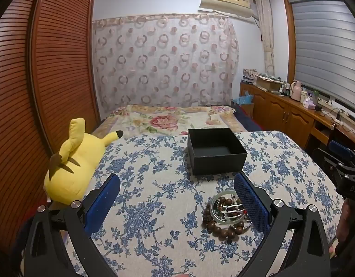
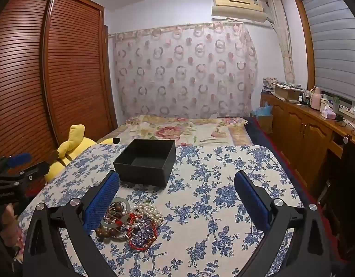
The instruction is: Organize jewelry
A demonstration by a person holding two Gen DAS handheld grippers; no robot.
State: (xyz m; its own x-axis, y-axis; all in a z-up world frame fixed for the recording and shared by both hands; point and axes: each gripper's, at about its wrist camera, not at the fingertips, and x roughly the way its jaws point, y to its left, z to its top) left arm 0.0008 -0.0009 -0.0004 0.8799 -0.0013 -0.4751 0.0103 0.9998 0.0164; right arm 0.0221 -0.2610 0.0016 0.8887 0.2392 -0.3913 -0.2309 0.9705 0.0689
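Left gripper [image 1: 177,198], right gripper [image 2: 177,197]: jaws spread wide, nothing held. Jewelry heap [image 2: 131,225]: beads, pearls, bangle, on the desk [image 2: 223,184] towards its near edge. Black open box [image 2: 146,161]: empty, mid-desk behind the heap. Yellow plush toy [image 1: 71,161]: beyond the left edge.

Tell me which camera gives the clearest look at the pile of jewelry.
The right wrist view. There the jewelry pile lies almost wholly exposed: pearls, red cord, purple beads, brown wooden beads and a pale bangle. In the left wrist view the pile is partly hidden behind a blue finger pad; mostly the bangle and wooden beads show.
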